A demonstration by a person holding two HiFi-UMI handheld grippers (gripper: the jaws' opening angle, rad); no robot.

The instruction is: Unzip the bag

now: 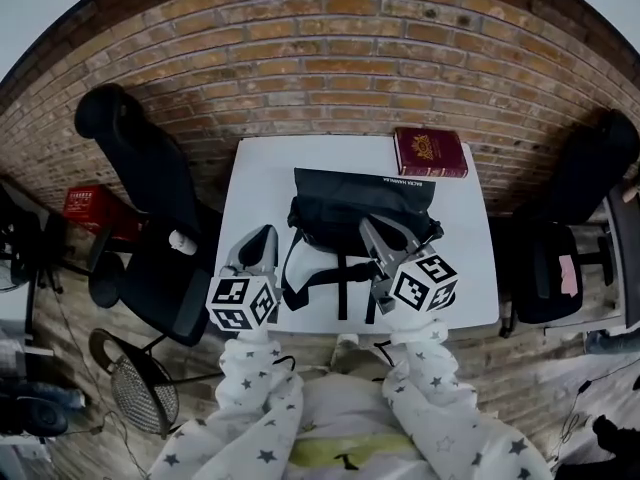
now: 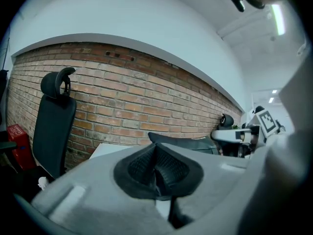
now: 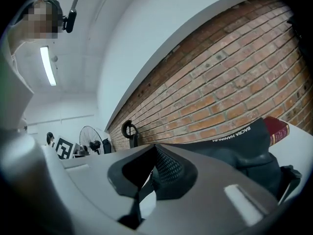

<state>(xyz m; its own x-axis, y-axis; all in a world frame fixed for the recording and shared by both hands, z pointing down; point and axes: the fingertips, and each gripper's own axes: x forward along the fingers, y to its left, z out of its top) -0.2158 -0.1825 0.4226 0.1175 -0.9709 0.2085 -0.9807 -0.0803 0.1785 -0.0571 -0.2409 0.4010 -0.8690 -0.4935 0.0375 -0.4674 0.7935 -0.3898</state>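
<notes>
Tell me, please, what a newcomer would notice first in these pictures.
The black bag sits in the middle of the white table, with a red book behind it at the far right corner. The left gripper and right gripper, both shut, hover at its near side.

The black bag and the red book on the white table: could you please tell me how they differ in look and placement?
The bag is black, soft and slumped, with straps trailing; the book is dark red with a gold emblem, stiff and flat. The bag is larger than the book. The bag sits mid-table; the book lies at the far right corner. Both rest on the white table.
</notes>
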